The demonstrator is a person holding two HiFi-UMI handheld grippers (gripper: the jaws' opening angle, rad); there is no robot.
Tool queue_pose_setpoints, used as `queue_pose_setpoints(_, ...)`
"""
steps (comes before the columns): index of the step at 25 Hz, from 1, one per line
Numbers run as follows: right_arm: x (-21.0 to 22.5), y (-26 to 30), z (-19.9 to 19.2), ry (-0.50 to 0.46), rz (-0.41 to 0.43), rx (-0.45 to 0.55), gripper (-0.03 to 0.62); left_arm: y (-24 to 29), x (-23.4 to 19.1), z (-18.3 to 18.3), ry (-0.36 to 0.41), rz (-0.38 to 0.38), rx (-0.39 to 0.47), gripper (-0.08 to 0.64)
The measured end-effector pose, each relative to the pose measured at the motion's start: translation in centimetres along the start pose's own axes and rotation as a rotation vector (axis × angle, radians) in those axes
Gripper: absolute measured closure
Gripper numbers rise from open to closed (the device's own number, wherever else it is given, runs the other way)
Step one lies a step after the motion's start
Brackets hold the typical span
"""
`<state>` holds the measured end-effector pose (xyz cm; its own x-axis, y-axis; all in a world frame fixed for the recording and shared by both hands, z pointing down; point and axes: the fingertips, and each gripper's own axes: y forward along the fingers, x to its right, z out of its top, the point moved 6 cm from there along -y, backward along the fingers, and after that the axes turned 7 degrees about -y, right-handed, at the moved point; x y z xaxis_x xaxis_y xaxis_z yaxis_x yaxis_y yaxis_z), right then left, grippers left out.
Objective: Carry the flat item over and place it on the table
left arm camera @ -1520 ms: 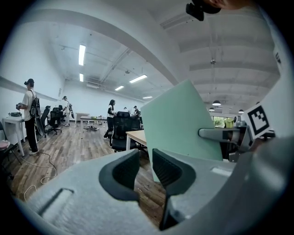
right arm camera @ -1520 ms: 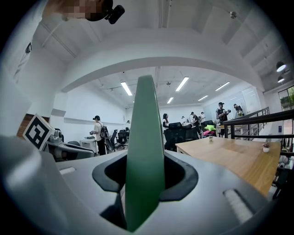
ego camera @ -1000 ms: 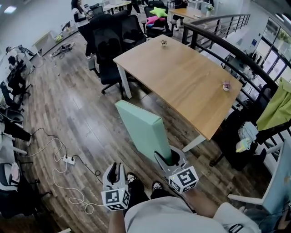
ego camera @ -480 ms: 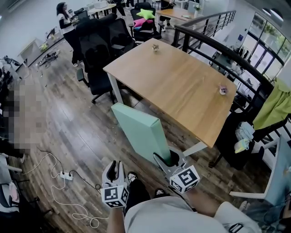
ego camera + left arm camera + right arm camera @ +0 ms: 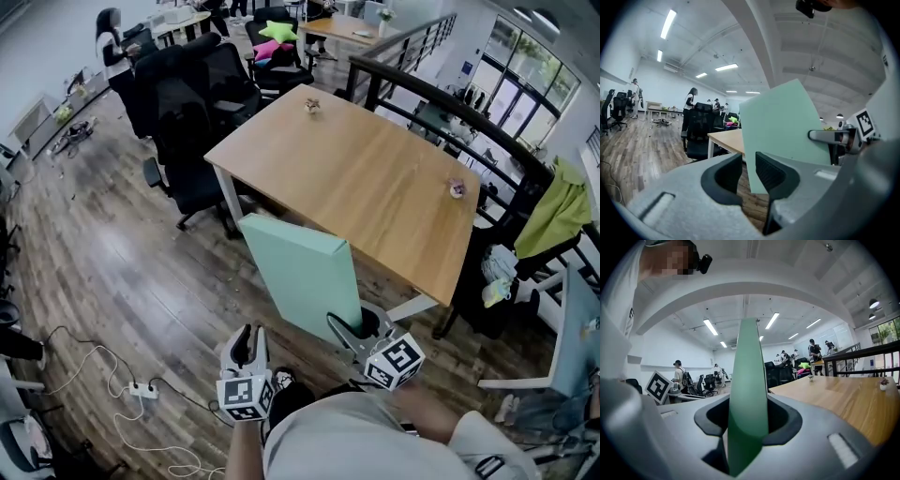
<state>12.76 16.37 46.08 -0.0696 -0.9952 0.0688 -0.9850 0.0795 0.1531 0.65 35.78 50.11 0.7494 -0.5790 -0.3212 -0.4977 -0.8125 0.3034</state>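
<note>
A mint-green flat panel (image 5: 305, 277) stands on edge in front of me, with my right gripper (image 5: 353, 330) shut on its lower corner. In the right gripper view the panel (image 5: 749, 380) runs upright between the jaws of my right gripper (image 5: 749, 420), pressed by both pads. The panel's far end reaches the near edge of the wooden table (image 5: 375, 178). My left gripper (image 5: 249, 343) hangs lower left of the panel, apart from it. In the left gripper view the left gripper (image 5: 749, 165) shows a narrow gap with nothing in it, and the panel (image 5: 787, 122) rises beyond.
Black office chairs (image 5: 187, 122) crowd the table's left end. A dark railing (image 5: 441, 98) curves behind the table. Two small pots (image 5: 312, 105) (image 5: 457, 188) stand on the top. A power strip and cables (image 5: 141, 389) lie on the floor at left. A green cloth (image 5: 553, 211) hangs at right.
Both grippers and the panel have come closer to the table; the panel's far end now meets the table's near edge. The grip has not changed.
</note>
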Motion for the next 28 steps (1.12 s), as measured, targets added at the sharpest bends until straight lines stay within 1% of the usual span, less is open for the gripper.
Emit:
queue_pose_setpoints(5,0.2,2.9,0.6,0.014,-0.045,0.020,0.416,3.8,-3.2,0.9,0.019,-0.074,-0.040,0.472)
queue_pose_setpoints(8,1.4,4.4,1.0,0.034,-0.068,0.023,0.416,7.0,-4.0,1.1,0.021,-0.135,-0.089,0.448)
queue_pose_setpoints(10,2.0,4.8,1.0,0.053,-0.080,0.026,0.416,8.9,-4.3,1.1,0.012,-0.169,-0.119,0.446)
queue_pose_setpoints(12,2.8,5.4,1.3,0.067,-0.085,0.037,0.416,11.2,-4.8,1.4,-0.001,-0.197,-0.141,0.446)
queue_pose_setpoints(16,5.2,6.6,1.5,0.092,-0.075,0.056,0.416,16.3,-5.4,1.6,-0.012,-0.275,-0.201,0.417)
queue_pose_setpoints(18,6.5,7.3,1.5,0.104,-0.064,0.054,0.416,18.3,-5.7,2.0,-0.050,-0.322,-0.223,0.381)
queue_pose_setpoints(20,7.8,7.9,1.8,0.117,-0.056,0.060,0.416,20.1,-5.9,2.7,-0.115,-0.382,-0.236,0.337)
queue_pose_setpoints(23,10.1,8.7,2.5,0.138,-0.039,0.083,0.414,23.2,-5.9,4.2,-0.242,-0.508,-0.254,0.219)
queue_pose_setpoints(24,10.8,8.8,2.6,0.145,-0.028,0.091,0.414,24.1,-5.8,4.7,-0.271,-0.540,-0.255,0.196)
queue_pose_setpoints(26,12.2,8.9,2.7,0.165,-0.002,0.107,0.414,25.8,-5.4,5.4,-0.288,-0.585,-0.259,0.173)
queue_pose_setpoints(28,13.6,8.9,2.7,0.194,0.023,0.122,0.413,27.5,-4.7,5.8,-0.281,-0.633,-0.282,0.163)
